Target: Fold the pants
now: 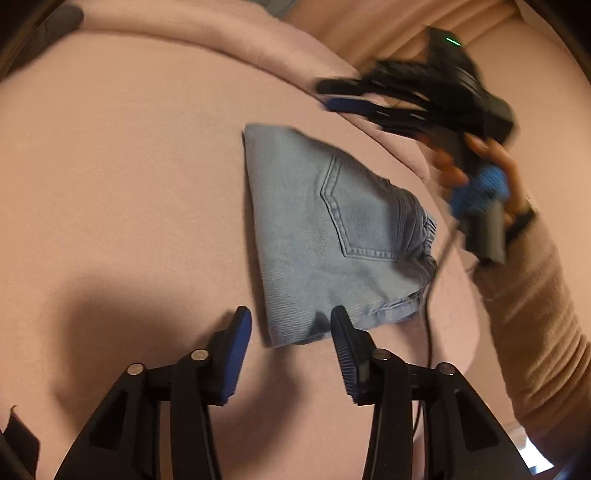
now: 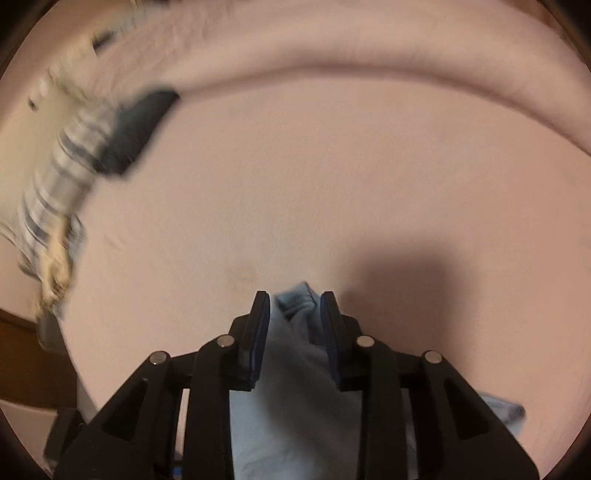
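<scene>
Bed (image 1: 129,184): a broad, smooth, matte pink cloth surface is filling both views, with a soft rolled ridge (image 1: 207,22) running along its far side; wide bare room is lying to the left of the pants and in front of both tools.

Clothes heap (image 2: 62,173): blurred striped cloth, with a dark piece (image 2: 136,129) beside it, is lying at the bed's left edge in the right wrist view, well apart from the pants.

Pants (image 1: 314,221): light blue denim, folded into a flat, roughly triangular packet, is lying on the bed right of centre; a stitched back pocket (image 1: 354,214) is facing up, and a gathered waistband (image 1: 424,236) is bunching at the right edge.

Sleeve (image 1: 535,314): ribbed pink knit is coming in from the right, ending in a hand (image 1: 480,162) that is gripping a tool's handle.

Right tongs (image 1: 325,96): black with blue pads, blurred, they are hovering beyond the pants' far edge and standing narrowly parted, gripping nothing; in their own view, denim is showing through the gap from below.

Left tongs (image 1: 290,312): they are standing about half open and empty, with the pants' near corner lying just beyond the tips.

Cable (image 1: 430,332): a thin black cord is trailing past the pants' right edge.
</scene>
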